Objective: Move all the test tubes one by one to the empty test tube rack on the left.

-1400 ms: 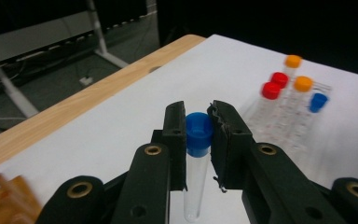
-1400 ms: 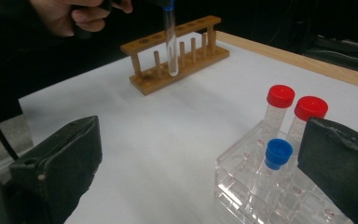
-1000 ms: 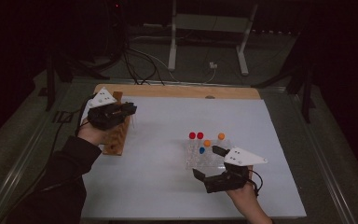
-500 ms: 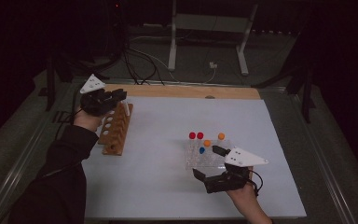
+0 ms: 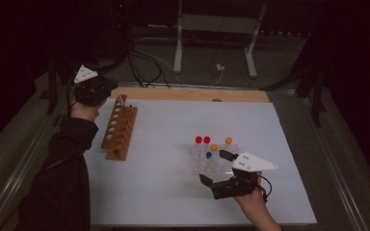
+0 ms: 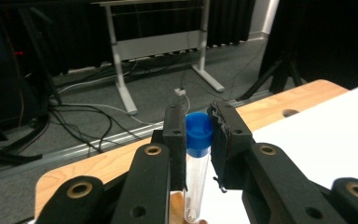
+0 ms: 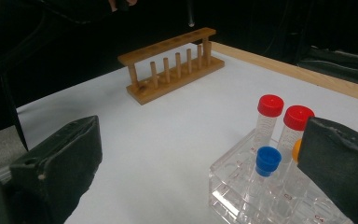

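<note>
Left gripper view: the left tool [image 6: 198,133] clamps a blue-capped tube [image 6: 197,163] upright — held above the far end of the wooden rack [image 5: 119,126]. The right tool [image 5: 220,169] rests wide open beside the clear rack [image 7: 265,193] on the white worktop [image 5: 173,192] — red, blue, orange caps inside.

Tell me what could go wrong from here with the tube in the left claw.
1. The left claw grips the blue-capped tube near its cap, so the long clear body hangs free and may swing or tilt in the grip.
2. The tube hangs over the far end of the wooden rack; lowered off-centre, its tip could hit the rack's top instead of entering a hole.
3. The open right claw sits close beside the clear rack and could nudge it.
</note>
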The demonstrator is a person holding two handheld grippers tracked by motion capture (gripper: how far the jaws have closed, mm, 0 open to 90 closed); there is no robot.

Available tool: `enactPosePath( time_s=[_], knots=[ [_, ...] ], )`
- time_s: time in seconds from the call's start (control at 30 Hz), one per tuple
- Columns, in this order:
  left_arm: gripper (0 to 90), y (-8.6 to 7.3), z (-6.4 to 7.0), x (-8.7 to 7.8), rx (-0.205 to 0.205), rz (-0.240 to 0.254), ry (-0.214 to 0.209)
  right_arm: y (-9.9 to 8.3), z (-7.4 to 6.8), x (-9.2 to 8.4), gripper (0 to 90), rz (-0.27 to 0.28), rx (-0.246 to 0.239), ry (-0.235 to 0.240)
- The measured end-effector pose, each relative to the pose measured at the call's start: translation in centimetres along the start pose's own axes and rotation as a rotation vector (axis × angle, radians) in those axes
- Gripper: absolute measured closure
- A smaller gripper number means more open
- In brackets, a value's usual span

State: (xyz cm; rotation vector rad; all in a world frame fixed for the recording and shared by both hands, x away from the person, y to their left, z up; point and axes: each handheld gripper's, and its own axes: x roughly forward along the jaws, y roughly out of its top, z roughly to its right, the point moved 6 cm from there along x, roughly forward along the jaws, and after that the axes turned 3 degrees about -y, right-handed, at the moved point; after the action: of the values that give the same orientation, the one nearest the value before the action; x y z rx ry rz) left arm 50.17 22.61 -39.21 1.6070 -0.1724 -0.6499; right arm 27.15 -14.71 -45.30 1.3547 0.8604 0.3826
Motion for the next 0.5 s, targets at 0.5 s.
enactPosePath(
  time_s=[0.5],
  knots=[
    [77.9,-2.8,-2.1,3.2,-0.060,-0.028,0.069,-0.2,0.0,0.1,0.0,-0.006,0.003,0.005]
  ],
)
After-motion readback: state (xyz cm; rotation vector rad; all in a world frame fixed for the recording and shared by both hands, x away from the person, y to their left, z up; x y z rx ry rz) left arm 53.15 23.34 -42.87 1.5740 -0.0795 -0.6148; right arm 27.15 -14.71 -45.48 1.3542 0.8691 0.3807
